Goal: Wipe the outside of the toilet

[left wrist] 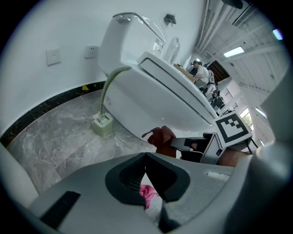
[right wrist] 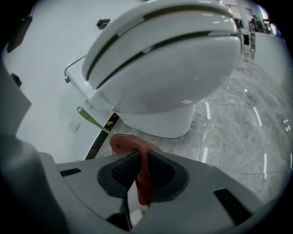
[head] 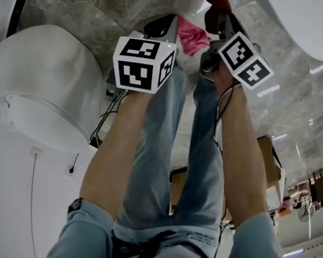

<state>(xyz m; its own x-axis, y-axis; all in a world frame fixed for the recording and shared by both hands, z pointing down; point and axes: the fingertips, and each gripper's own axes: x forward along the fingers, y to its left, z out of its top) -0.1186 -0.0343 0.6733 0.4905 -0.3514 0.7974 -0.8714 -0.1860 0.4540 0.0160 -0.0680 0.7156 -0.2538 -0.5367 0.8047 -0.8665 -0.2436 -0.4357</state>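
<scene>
Hidden, cropped, too small

Only a scrap of pink cloth point(left wrist: 147, 193) at 6 o'clock, rest buried behind the closed pads of the left gripper point(left wrist: 145, 160); red cloth point(right wrist: 132, 142) likewise pinched into the right gripper point(right wrist: 141, 157), lower end lost at 6 o'clock; toilet point(head: 36, 75) clipped by the head view's 9 o'clock edge; distant person point(left wrist: 200, 71) at 2 o'clock in the left gripper view too small to make out.

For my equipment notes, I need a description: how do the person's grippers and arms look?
Both the left gripper and the right gripper have grey bodies with black ribbed pads on the jaws. Each carries a white cube with black square markers. Black cables run along the forearms. The sleeves are light blue.
</scene>
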